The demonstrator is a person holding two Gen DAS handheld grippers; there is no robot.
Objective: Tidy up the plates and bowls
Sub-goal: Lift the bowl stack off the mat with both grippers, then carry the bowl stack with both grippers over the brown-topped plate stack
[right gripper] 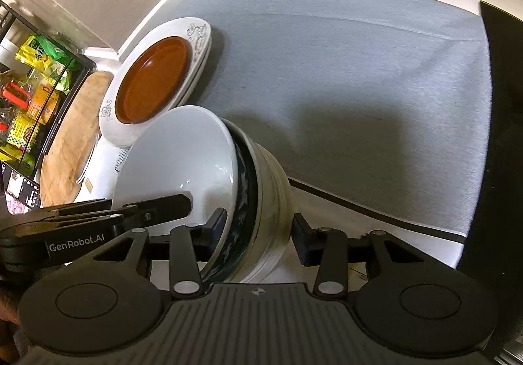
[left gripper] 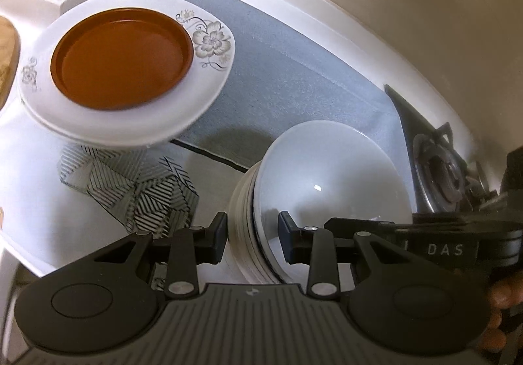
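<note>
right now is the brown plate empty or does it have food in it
Empty. The brown plate shows a bare, smooth inside in both wrist views, and it sits on top of the white floral plate.

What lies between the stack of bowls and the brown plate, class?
In the right wrist view, only the white floral plate's rim separates the stack of bowls from the brown plate. The top bowl's edge overlaps that rim in this view.

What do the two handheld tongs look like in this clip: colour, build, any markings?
Both tongs, left and right, are matte black with linkage arms on silver pivot pins, round black side caps and a ribbed grey centre plate bearing a small crosshair mark. The fingers end in dark rectangular pads. White lettering reads "GenRobot.AI" on one body and "DAS" on the other. No cables or sleeves show.
</note>
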